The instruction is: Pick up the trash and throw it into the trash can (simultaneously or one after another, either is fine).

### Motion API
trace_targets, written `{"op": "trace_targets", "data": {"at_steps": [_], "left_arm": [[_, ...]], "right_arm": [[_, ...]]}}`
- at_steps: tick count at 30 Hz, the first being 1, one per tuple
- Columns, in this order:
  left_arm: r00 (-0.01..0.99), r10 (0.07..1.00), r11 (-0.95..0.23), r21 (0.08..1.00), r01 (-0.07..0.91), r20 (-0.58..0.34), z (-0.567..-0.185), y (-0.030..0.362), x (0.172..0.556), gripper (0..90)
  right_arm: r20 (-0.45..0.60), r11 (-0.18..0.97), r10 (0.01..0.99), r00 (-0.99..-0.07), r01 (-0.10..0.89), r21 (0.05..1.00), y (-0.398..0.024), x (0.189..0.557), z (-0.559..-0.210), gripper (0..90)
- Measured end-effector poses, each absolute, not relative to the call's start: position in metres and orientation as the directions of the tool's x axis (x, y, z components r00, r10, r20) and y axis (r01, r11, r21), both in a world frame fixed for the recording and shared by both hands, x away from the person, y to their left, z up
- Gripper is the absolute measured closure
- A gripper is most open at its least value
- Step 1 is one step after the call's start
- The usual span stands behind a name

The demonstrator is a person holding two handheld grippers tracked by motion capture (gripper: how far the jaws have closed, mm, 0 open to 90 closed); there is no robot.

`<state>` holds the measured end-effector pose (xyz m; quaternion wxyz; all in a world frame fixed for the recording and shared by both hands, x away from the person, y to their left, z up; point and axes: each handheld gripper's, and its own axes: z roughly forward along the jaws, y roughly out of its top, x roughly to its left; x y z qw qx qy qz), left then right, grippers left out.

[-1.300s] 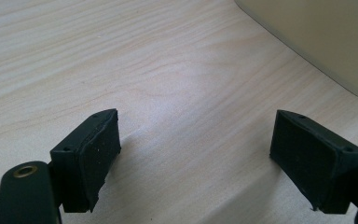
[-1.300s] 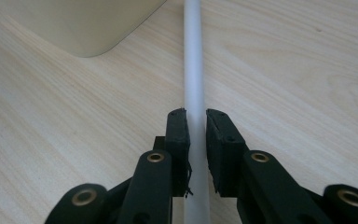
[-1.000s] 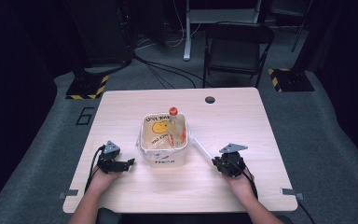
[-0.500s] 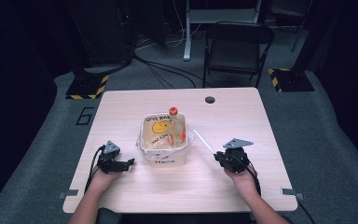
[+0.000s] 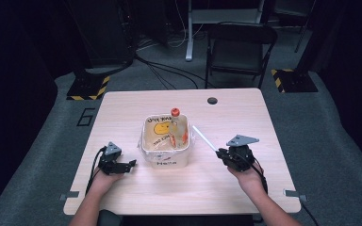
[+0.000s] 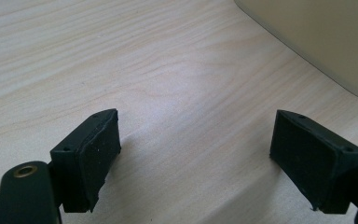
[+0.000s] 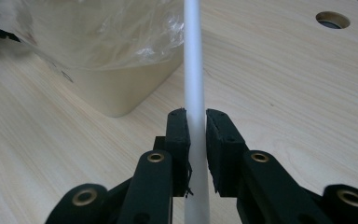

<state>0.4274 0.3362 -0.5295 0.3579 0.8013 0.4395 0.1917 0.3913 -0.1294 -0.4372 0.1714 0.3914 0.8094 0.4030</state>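
The right tongs (image 5: 222, 153) are clenched on a thin white stick (image 5: 204, 138), which looks like a straw or rod; in the right gripper view the two pads pinch it near its lower end and the long free part (image 7: 193, 56) runs up and away toward the tub (image 5: 166, 141). In the high view the stick slants from the tongs toward the tub's right rim, its far tip close to the rim but apparently not over it. The tub stands at the middle of the surface (image 5: 235, 117), lined with clear plastic film, with a small bottle with an orange cap (image 5: 175, 113) upright at its far side. The left tongs (image 5: 131, 165) lie released near the front left of the surface, jaws wide apart with nothing between them, just short of the tub's left wall (image 6: 317, 42). The step in hand seems to be carrying the stick into the tub. To do it well, keep the pinch firm, since the grip sits far from the tip and the stick could swing. Raise the tip above the rim before moving across, so it does not snag the loose film or knock the bottle. The left tongs could steady the tub wall if it slides.
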Motion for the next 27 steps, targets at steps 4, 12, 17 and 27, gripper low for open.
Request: {"op": "trace_targets", "data": {"at_steps": [4, 12, 17, 27], "left_arm": [[0.54, 0.842, -0.358, 0.742, 0.566, -0.005, -0.529, 0.336, 0.427, 15.8], [0.539, 0.842, -0.36, 0.739, 0.569, -0.005, -0.529, 0.336, 0.428, 15.8], [0.541, 0.841, -0.359, 0.741, 0.568, -0.007, -0.529, 0.336, 0.427, 15.8], [0.542, 0.84, -0.359, 0.741, 0.567, -0.007, -0.529, 0.336, 0.427, 15.8]], "right_arm": [[0.046, 0.37, 0.763, -0.645, 0.493, 0.787, -0.131, 0.39, -0.428, 79.1], [0.016, 0.392, 0.742, -0.67, 0.453, 0.801, -0.136, 0.384, -0.404, 79.0], [0.008, 0.403, 0.722, -0.692, 0.43, 0.808, -0.13, 0.378, -0.395, 79.0], [-0.019, 0.455, 0.657, -0.753, 0.376, 0.807, -0.109, 0.37, -0.377, 79.0]]}}
